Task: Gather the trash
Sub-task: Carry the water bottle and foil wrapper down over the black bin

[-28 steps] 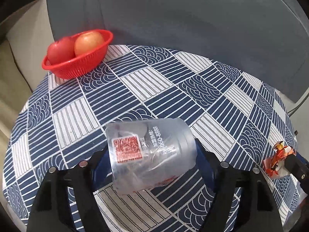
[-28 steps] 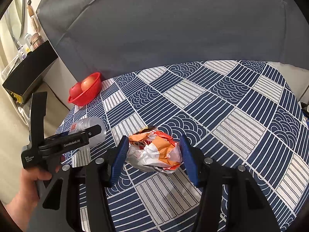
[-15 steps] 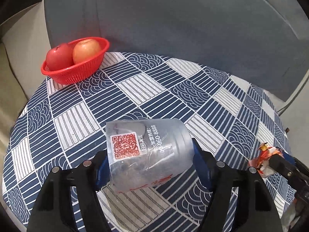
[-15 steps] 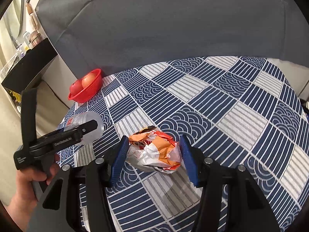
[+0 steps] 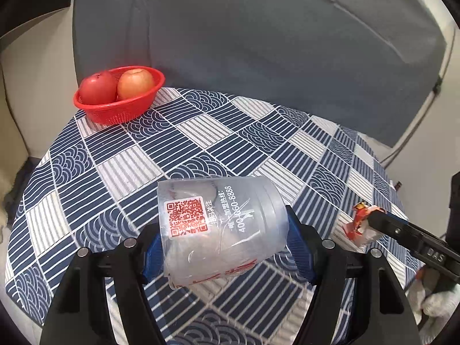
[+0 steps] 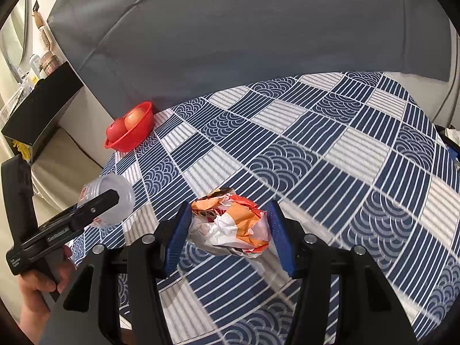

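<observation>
Both pieces of trash are picked up & off the bench; what's left, by my read, is carrying them to a bin, and no bin shows in either view. No other loose trash is visible on the cloth.

Left claw [image 5: 221, 247] is clamped on a clear plastic cup [image 5: 218, 227], lying sideways between the blue pads, near the bench's front-left edge. The jaws have just been closing, w/ the cup between them; the pads press its sides now.

Right claw [image 6: 230, 230] is closed tight on a crumpled orange-and-white wrapper [image 6: 230, 227], held above the front part of the checked tablecloth [image 6: 316, 149].

Only other thing on the bench: a red basket [image 5: 115, 112] w/ two apples [image 5: 135, 83], at the far-left corner. Prob not trash, leave it.

Writing: cup has a red QR code sticker, Chinese text beside it (too small to read), and a phone no. reading approx "400-060-8888", one digit partly glared out. The left tool's arm carries small white lettering in the right wrist view, too blurred to read. Wrapper print is creased; can't read it.
</observation>
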`<state>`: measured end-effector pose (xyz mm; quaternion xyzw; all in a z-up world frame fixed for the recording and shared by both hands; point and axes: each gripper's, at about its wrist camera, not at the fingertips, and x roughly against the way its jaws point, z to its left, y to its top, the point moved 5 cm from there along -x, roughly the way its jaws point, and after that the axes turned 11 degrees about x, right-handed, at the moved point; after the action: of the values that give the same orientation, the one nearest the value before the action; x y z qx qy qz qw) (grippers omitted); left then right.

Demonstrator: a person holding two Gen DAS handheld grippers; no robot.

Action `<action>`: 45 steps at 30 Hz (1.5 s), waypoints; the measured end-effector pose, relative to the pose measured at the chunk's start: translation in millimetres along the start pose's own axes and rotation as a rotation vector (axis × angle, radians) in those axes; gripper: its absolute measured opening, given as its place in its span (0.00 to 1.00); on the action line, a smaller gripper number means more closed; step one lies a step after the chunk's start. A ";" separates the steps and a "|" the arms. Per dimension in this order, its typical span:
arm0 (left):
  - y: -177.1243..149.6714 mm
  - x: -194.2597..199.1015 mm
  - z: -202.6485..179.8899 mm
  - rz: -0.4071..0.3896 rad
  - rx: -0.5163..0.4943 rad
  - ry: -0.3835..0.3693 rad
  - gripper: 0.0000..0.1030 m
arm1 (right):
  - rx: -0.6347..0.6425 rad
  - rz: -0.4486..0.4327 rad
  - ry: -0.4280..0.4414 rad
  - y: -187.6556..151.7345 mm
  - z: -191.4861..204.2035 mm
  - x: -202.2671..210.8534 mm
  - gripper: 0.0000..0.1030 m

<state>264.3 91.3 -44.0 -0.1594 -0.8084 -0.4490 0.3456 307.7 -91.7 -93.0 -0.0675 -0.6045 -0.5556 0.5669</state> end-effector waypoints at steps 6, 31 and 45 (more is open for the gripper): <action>-12.0 24.4 11.9 -0.015 0.006 -0.039 0.68 | 0.015 0.014 -0.019 -20.8 17.5 12.3 0.54; -138.6 105.5 16.8 0.048 -0.127 -0.095 0.68 | -0.015 0.028 0.037 -130.4 86.7 72.2 0.54; -207.7 115.1 17.2 0.180 -0.167 -0.067 0.68 | -0.031 0.102 0.047 -181.3 105.6 82.4 0.54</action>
<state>57.4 -13.8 -97.2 -0.2742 -0.7619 -0.4763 0.3428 85.5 -125.6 -110.8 -0.0938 -0.5779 -0.5369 0.6074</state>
